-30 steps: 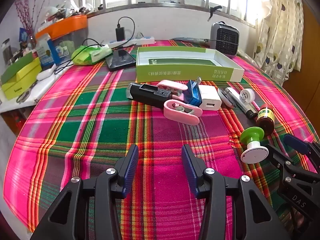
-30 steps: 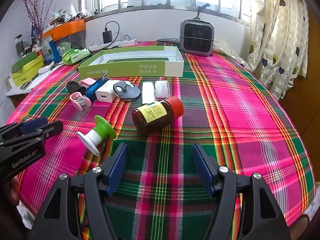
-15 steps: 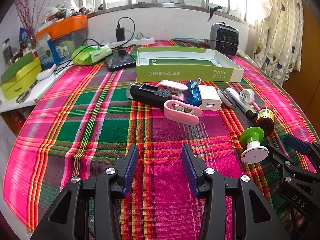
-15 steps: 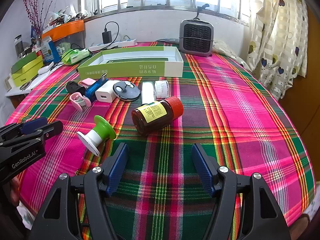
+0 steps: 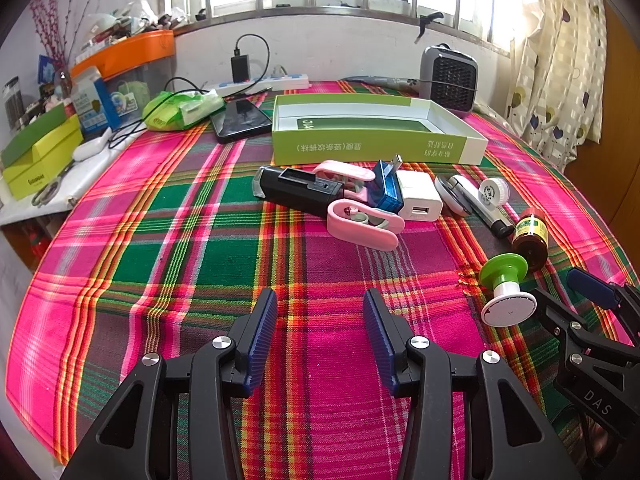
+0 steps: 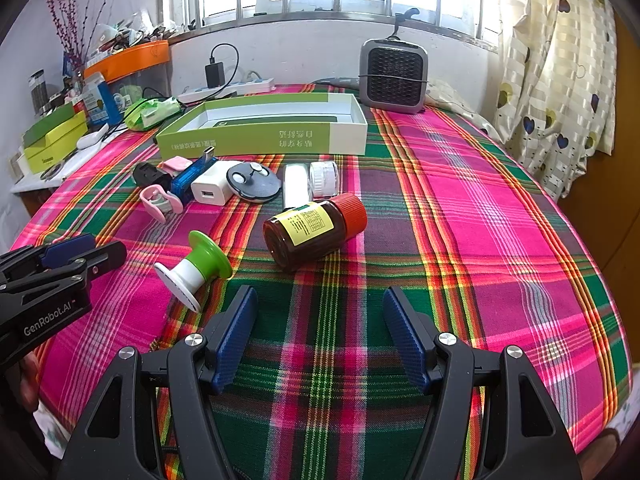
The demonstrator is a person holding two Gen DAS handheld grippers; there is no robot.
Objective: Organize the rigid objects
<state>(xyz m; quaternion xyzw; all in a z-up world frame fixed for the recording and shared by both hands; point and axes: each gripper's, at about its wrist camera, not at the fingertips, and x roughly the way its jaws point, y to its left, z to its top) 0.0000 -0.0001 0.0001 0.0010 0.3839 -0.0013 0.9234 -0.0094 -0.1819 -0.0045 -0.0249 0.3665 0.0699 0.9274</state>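
both tongs spread and empty, clutter waiting in front of the box

left wrist view: left gripper (image 5: 320,334) hovers low over the plaid cloth (image 5: 168,240), jaws spread apart, nothing between them. ahead, well apart from it, a huddle of small hard items lies just before the open green box (image 5: 376,148): black device (image 5: 296,190), two pink clips, the nearer one (image 5: 362,226) resting against it, blue usb adapter (image 5: 386,190), white charger cube (image 5: 420,200). to the right, a brown bottle (image 5: 530,238) and a green-and-white spool (image 5: 505,292) lying near the right gripper (image 5: 560,294), seen from the side here.

right wrist view: right gripper (image 6: 318,336), jaws wide, empty. the brown bottle (image 6: 314,230) lies on its side just ahead, red cap pointing away to the right. spool (image 6: 196,270) ahead-left, tipped over. a round dark lid (image 6: 253,182), a white tube and a small clear jar (image 6: 325,178) sit behind the bottle. box (image 6: 264,136) beyond, apparently empty.

handling judgement: the bottle looks rigid, smooth-walled and prone to roll; best pinched across its labelled body, jaws square to the axis. whether glass or plastic, cannot tell, so set down softly. spool looks light; take the narrow waist between the flanges.
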